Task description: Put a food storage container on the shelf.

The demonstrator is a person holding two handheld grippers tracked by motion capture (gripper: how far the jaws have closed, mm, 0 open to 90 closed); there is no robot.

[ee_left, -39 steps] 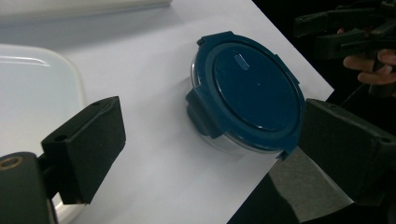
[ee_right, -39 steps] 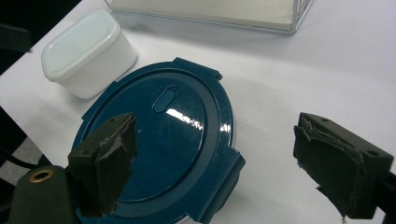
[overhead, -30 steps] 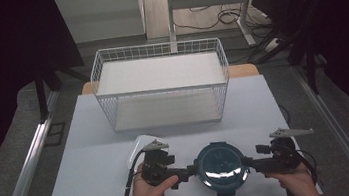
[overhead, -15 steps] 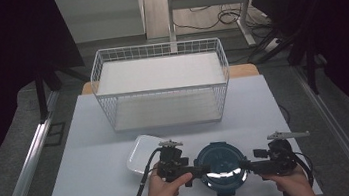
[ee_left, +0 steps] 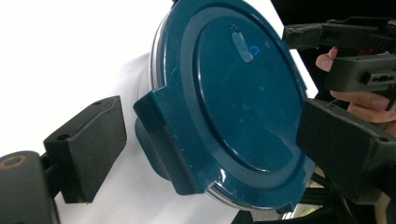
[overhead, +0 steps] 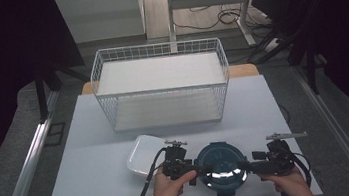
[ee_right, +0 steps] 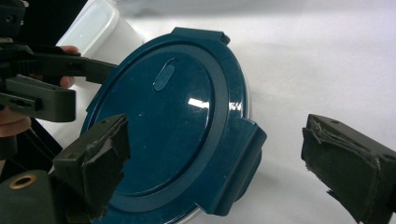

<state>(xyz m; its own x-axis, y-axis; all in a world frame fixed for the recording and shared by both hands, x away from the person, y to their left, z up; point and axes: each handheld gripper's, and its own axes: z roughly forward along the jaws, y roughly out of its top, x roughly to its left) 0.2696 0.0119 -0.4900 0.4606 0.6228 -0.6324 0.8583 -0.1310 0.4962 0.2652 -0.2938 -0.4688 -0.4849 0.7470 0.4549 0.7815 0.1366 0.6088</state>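
Container (overhead: 221,167) with a dark blue round lid sits at the near edge of the tabletop (overhead: 92,138), just right of a white square dish (overhead: 144,154) and between your two hands. Your left gripper (ee_left: 205,154) is spread on both sides of a lid latch tab without pressing it, and your right gripper (ee_right: 219,163), whose jaws have just been opening, is also spread around the opposite tab. I judge the lid stiff, smooth and slippery, the clear body under it maybe fragile, so take hold at the tabs, not on the flat top.
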